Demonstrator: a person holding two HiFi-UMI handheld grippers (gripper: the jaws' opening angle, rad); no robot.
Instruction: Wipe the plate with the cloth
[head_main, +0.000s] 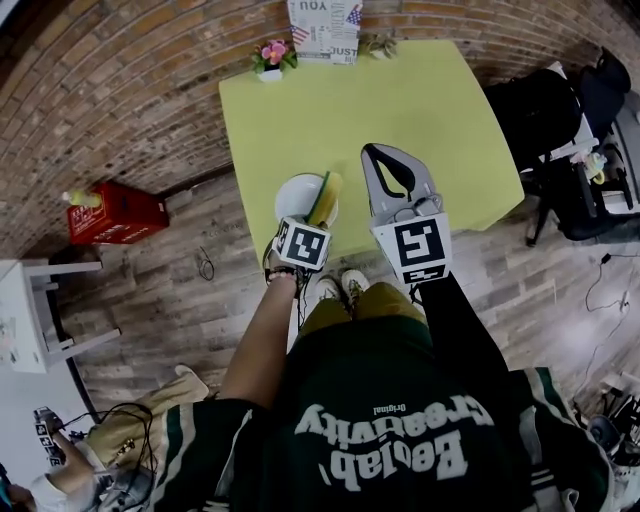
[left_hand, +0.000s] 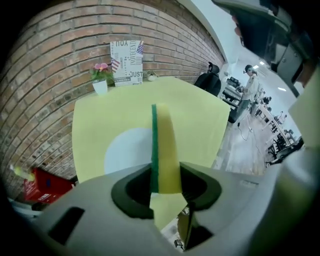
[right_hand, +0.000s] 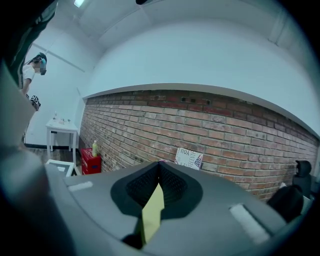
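Note:
A white plate (head_main: 297, 195) lies near the front left edge of the yellow-green table (head_main: 400, 110). My left gripper (head_main: 318, 216) is shut on a yellow sponge with a green face (head_main: 325, 197), held edge-up above the plate's right side. In the left gripper view the sponge (left_hand: 165, 150) juts out between the jaws of the left gripper (left_hand: 165, 182), with the plate (left_hand: 125, 150) below and to its left. My right gripper (head_main: 373, 150) hovers over the table to the right of the plate. In the right gripper view the right gripper (right_hand: 159, 167) has its jaws closed tip to tip with nothing between them.
A small flower pot (head_main: 272, 55) and a printed card (head_main: 325, 30) stand at the table's far edge against the brick wall. A red crate (head_main: 112, 213) sits on the floor at left, a white stand (head_main: 25, 310) nearer left, and black chairs (head_main: 560, 130) at right.

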